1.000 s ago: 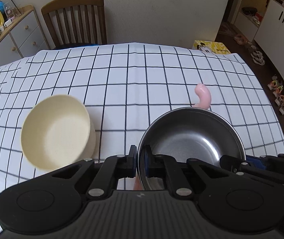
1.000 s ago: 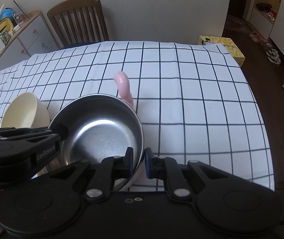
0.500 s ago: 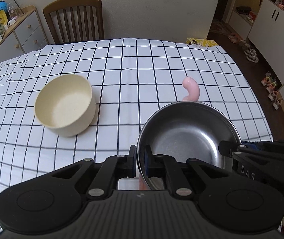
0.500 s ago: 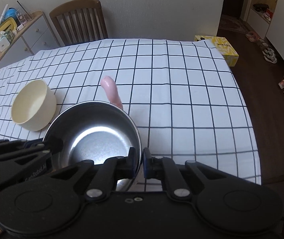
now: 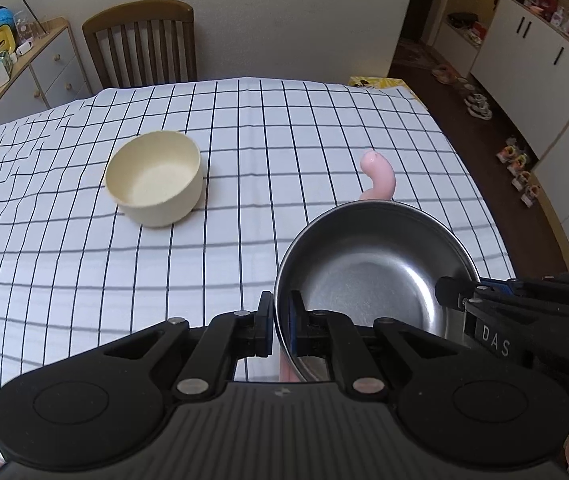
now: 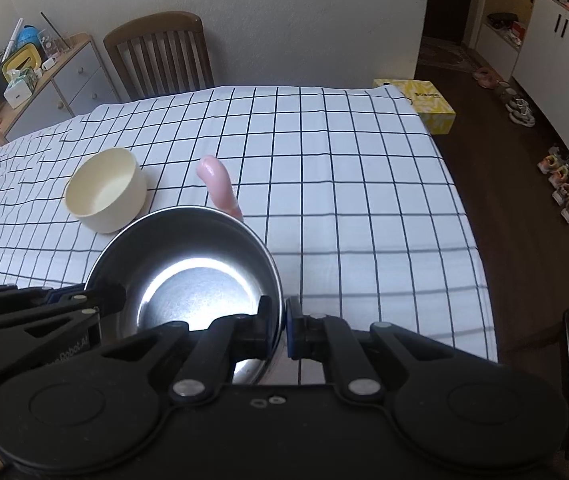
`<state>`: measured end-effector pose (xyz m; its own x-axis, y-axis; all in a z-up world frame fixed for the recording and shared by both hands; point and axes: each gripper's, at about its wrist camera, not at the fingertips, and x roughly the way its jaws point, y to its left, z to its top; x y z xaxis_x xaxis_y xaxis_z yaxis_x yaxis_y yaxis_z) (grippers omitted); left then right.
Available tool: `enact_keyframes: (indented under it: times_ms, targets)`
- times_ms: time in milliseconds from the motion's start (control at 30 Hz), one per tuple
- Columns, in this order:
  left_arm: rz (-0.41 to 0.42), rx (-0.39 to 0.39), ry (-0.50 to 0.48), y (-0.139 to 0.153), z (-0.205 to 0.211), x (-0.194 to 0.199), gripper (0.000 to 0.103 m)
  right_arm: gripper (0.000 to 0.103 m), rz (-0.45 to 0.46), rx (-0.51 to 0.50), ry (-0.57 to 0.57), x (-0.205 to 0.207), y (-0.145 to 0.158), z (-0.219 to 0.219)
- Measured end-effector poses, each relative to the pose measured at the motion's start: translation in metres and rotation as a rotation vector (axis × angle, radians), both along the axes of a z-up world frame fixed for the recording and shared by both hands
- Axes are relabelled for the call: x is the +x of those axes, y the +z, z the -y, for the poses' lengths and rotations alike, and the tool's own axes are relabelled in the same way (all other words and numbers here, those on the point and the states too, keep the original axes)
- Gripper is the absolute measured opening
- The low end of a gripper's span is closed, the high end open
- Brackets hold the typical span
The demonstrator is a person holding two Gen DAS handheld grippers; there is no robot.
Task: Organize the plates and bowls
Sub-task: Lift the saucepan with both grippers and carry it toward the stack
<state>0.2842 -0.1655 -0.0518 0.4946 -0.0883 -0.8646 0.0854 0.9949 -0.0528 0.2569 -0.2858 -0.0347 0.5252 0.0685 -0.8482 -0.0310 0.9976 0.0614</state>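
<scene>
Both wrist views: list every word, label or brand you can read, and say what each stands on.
"DAS": white letters on the right gripper, cut off by its edge.
"Robot.AI": white letters on the left gripper, the start hidden.
Dark print on the yellow box: too blurred to read.
Labels on the clutter on the sideboard: too small to read.

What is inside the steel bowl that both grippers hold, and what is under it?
The steel bowl is empty inside; only light reflects there. A pink curved object shows past its far rim. The bowl hides that object's lower part and the checked tablecloth beneath.
</scene>
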Motion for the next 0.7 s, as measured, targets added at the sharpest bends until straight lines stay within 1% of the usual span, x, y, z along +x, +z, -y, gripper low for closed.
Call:
enact_keyframes:
  times_ms: [200,367,500,700]
  targets:
    - [0.007,0.003,-0.033,0.008,-0.007,-0.038,0.007,0.007,0.007,0.003,-0.021,-0.039,0.008,-0.008]
    - [-0.006,0.008,-0.067,0.007,-0.011,-0.069,0.007,0.007,0.008,0.001,-0.039,-0.07,0.009,-0.012]
    - [-0.03,0.009,-0.094,-0.001,-0.012,-0.092,0.007,0.007,-0.004,0.004,-0.054,-0.091,0.004,-0.013]
    - [-0.067,0.005,-0.117,-0.017,-0.016,-0.119,0.007,0.007,-0.04,0.012,-0.075,-0.121,-0.012,-0.014]
